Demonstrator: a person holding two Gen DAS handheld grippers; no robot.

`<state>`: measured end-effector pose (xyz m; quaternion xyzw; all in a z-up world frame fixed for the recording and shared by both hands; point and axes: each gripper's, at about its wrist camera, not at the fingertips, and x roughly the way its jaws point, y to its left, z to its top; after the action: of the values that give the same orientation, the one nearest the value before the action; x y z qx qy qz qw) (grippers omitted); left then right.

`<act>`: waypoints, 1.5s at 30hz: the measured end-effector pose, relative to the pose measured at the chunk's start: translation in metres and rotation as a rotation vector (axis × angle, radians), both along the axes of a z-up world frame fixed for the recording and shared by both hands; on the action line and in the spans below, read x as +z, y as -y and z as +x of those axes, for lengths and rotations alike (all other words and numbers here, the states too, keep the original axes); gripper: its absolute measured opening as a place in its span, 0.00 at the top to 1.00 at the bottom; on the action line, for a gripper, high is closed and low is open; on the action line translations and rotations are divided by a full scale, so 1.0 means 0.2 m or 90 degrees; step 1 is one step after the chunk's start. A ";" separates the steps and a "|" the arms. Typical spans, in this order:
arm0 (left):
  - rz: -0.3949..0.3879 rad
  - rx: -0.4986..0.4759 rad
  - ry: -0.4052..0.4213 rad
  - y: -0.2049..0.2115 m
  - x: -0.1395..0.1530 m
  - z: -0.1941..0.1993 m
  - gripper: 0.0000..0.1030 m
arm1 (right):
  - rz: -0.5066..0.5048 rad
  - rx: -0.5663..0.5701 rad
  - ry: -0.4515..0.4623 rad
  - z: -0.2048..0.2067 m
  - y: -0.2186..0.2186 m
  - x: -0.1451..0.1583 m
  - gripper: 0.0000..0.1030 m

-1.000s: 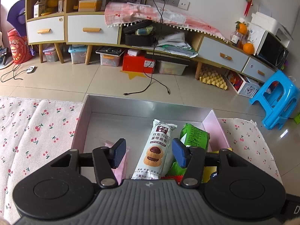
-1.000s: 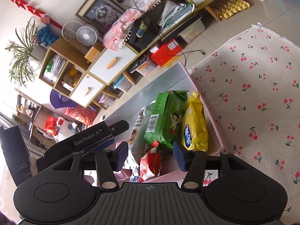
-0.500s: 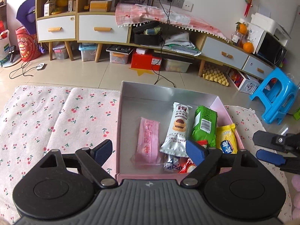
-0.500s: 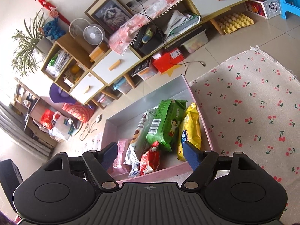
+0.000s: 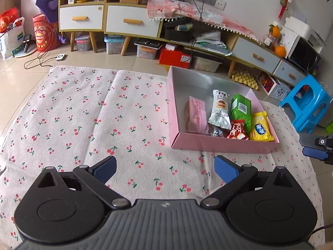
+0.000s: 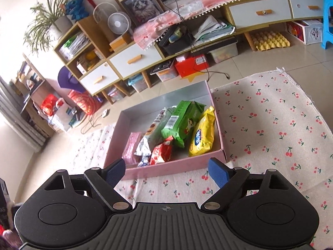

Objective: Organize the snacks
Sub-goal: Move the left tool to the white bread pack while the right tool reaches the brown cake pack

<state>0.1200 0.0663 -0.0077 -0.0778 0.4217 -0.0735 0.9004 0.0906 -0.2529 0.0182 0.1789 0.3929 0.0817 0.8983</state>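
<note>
A pink box (image 5: 208, 143) with a silver inside lies on the cloth and holds several snacks: a pink pack (image 5: 195, 115), a white cookie pack (image 5: 218, 109), a green pack (image 5: 240, 109), a red pack (image 5: 237, 130) and a yellow pack (image 5: 260, 127). My left gripper (image 5: 165, 166) hovers over bare cloth just in front of the box's near left corner, its jaws opening with nothing between them. My right gripper (image 6: 166, 169) hangs before the near wall of the box (image 6: 216, 112), jaws also opening and empty. Its fingers (image 5: 316, 148) show at the right edge of the left wrist view.
A cherry-print cloth (image 5: 93, 114) covers the floor around the box. A blue plastic stool (image 5: 306, 106) stands to the right. Behind are a low cabinet with drawers (image 5: 131, 21), a red box (image 5: 174, 57), storage bins and a cable (image 6: 218, 73) on the tiles.
Both grippers have drawn back out of the box and their jaws have spread wide. The left one has shifted left over the cloth. The right one has rolled to nearly level.
</note>
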 end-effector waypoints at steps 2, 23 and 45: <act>0.011 -0.012 -0.003 -0.02 -0.01 -0.04 0.03 | -0.039 0.025 0.007 -0.04 -0.04 -0.01 0.14; 0.068 -0.147 0.014 -0.04 -0.13 -0.26 0.03 | -0.235 0.346 -0.008 -0.34 -0.29 -0.20 0.14; 0.078 -0.234 -0.035 0.17 -0.21 -0.27 0.52 | -0.286 0.377 -0.053 -0.30 -0.18 -0.30 0.25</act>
<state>0.0653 0.0327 -0.0495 0.0536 0.4569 -0.2088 0.8630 0.0315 -0.2163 -0.0416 -0.1409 0.4721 0.2427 0.8357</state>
